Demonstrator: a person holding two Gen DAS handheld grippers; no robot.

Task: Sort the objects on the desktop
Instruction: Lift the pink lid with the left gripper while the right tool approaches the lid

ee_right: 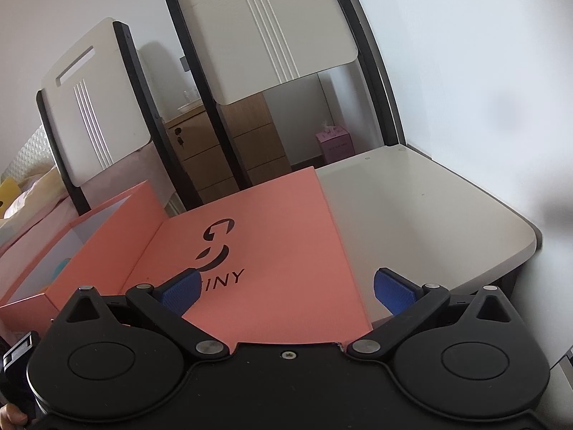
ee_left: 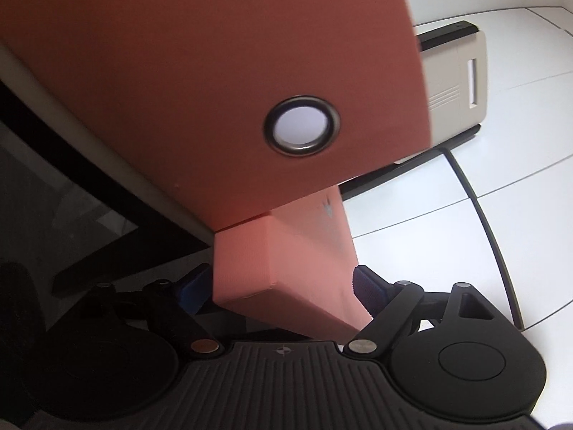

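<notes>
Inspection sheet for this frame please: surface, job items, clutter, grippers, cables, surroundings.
Surface: pale rounded-corner surface, possibly a chair seat; bare on its right part.
Job's things: pink box, open; its logo flap lies flat over the pale surface; another flap with a metal eyelet fills the left wrist view.
Clutter: small pink carton far behind; contents of the box unclear.
Grippers: left gripper shut on the box; right gripper open, fingers either side of the logo flap, gripping nothing.
Cables: nothing seen.
Surroundings: two pale chairs, wooden drawer unit, white tiled floor.
</notes>
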